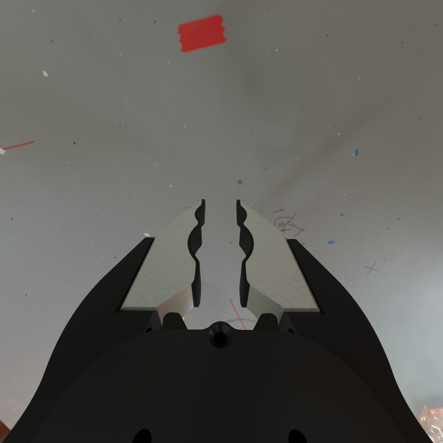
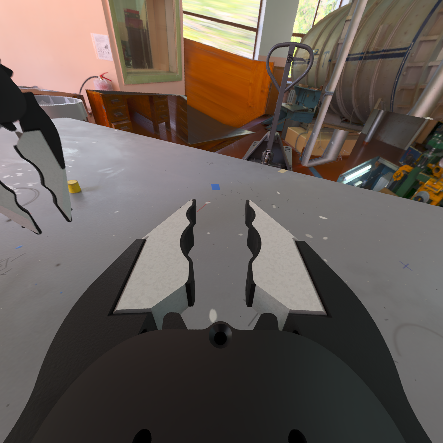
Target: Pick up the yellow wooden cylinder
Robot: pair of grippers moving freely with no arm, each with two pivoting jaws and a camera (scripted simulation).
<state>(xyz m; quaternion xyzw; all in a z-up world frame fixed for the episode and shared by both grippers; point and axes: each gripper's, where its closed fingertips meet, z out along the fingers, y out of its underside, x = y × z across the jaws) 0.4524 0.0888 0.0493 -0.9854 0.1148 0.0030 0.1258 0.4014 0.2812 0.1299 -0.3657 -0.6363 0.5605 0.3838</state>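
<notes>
The yellow wooden cylinder [image 2: 74, 186] stands on the grey table [image 2: 148, 167] at the left of the right wrist view, partly hidden behind the left gripper's finger. The left gripper [image 2: 55, 226] hangs above the table there, pointing down, open and empty, nearer to the camera than the cylinder. In the left wrist view the left gripper [image 1: 220, 200] is open over bare speckled table [image 1: 96, 143]; the cylinder does not show there. My right gripper [image 2: 220, 201] is open and empty, low over the table, well to the right of the cylinder.
A red tape patch [image 1: 201, 33] lies ahead of the left gripper. A blue tape patch [image 2: 215, 187] lies ahead of the right gripper. The table's far edge [image 2: 275, 165] runs diagonally; beyond it stand a pallet jack [image 2: 275, 119], wooden desks and machinery.
</notes>
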